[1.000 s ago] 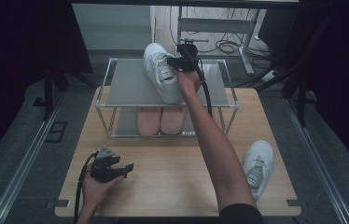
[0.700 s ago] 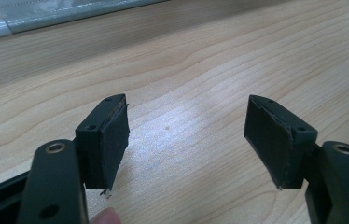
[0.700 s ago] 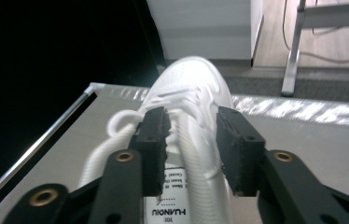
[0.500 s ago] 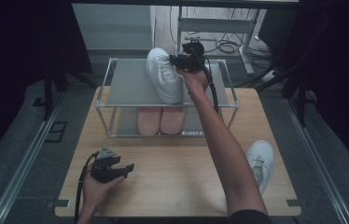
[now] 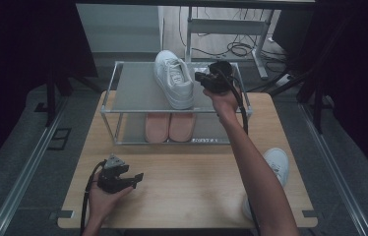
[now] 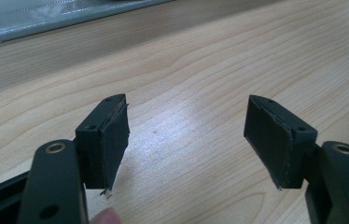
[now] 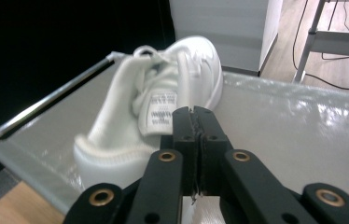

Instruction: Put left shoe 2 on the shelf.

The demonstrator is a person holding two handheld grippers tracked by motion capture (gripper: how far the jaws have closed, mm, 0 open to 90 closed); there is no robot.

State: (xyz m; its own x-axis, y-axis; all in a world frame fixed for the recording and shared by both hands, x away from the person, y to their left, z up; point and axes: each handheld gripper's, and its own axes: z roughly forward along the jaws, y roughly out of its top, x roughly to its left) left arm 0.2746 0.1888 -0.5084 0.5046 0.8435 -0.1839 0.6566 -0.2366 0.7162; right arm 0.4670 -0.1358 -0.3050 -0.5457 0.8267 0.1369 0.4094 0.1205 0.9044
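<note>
A white sneaker (image 5: 174, 78) lies on the top shelf of a metal-framed rack (image 5: 123, 93), its toe pointing away from me. My right gripper (image 5: 199, 76) hovers just right of the sneaker and clear of it. Its jaws have just been closing and now meet with nothing between them. In the right gripper view the shut gripper (image 7: 194, 111) points at the sneaker's (image 7: 163, 98) open collar and tongue label. My left gripper (image 5: 135, 179) rests low over the table near the front left. Its jaws stand wide apart over bare wood (image 6: 186, 126).
A pair of pink shoes (image 5: 169, 127) sits on the rack's lower shelf. A second white sneaker (image 5: 276, 167) lies on the wooden table (image 5: 197, 191) at the right, partly behind my right forearm. Cables and a desk frame stand beyond the rack.
My right gripper has drawn to the right, off the white sneaker, and its jaws have come together empty. The sneaker stays on the top shelf. The left hand has not moved.
</note>
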